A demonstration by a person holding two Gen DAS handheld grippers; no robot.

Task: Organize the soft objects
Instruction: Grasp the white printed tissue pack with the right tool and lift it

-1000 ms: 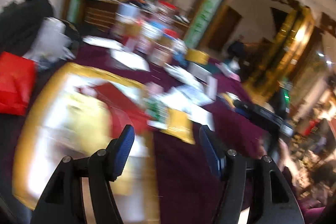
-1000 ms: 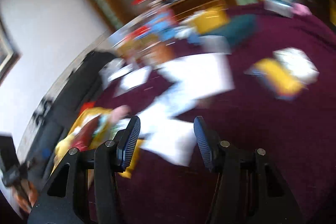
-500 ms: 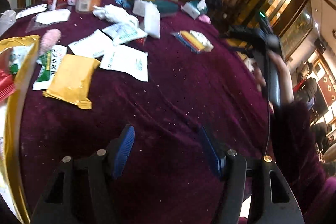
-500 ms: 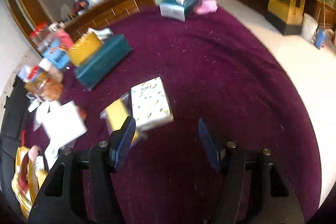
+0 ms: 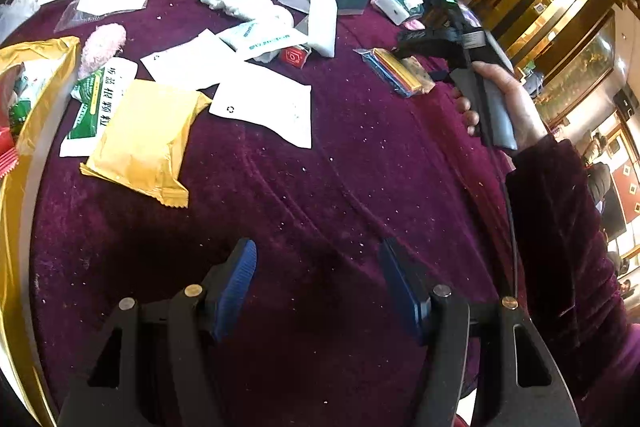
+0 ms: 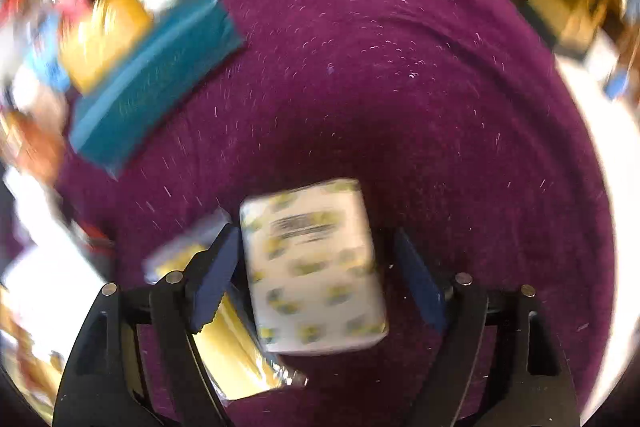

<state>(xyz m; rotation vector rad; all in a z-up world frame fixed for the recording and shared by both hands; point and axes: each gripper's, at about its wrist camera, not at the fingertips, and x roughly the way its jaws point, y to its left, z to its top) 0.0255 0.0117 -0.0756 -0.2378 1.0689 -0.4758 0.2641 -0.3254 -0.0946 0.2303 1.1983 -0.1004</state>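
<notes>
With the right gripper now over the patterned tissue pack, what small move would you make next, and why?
Probably lower the right gripper a little further and close it on the white patterned tissue pack. Its jaws are open with the pack lying between them on the purple tablecloth, and nothing is gripped yet. The left gripper hovers open and empty.

Right wrist view all motion-blurred: print on tissue pack (image 6: pixel 316 267) unreadable. Yellow packet (image 6: pixel 228 355) partly behind left finger (half hidden). Gold bag (image 5: pixel 24 75) cut by frame edge.
</notes>
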